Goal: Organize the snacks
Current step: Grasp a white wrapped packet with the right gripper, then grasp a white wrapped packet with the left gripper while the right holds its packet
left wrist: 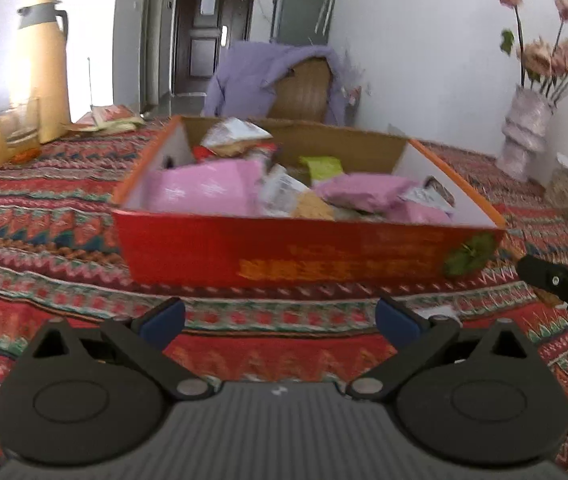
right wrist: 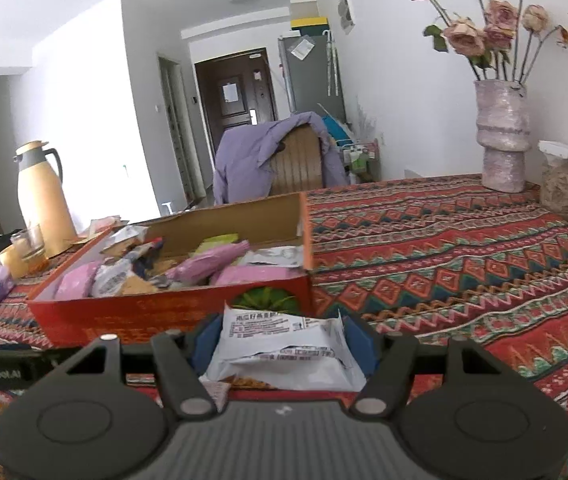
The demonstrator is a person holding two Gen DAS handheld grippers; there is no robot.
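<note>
The right gripper [right wrist: 282, 338] has its blue-padded jaws closed on a white printed plastic snack packet [right wrist: 284, 354], held flat between them. Just beyond the jaws stands the red open cardboard box [right wrist: 172, 314] of pink and white snack packs. The left gripper [left wrist: 280, 316] has jaws spread wide and empty, facing the same box across the patterned red woven tablecloth [left wrist: 44, 248].

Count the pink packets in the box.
3 show in the red box: one pink packet at its left, one mid-right, one at the near right corner. More may lie hidden under the other snacks.
</note>
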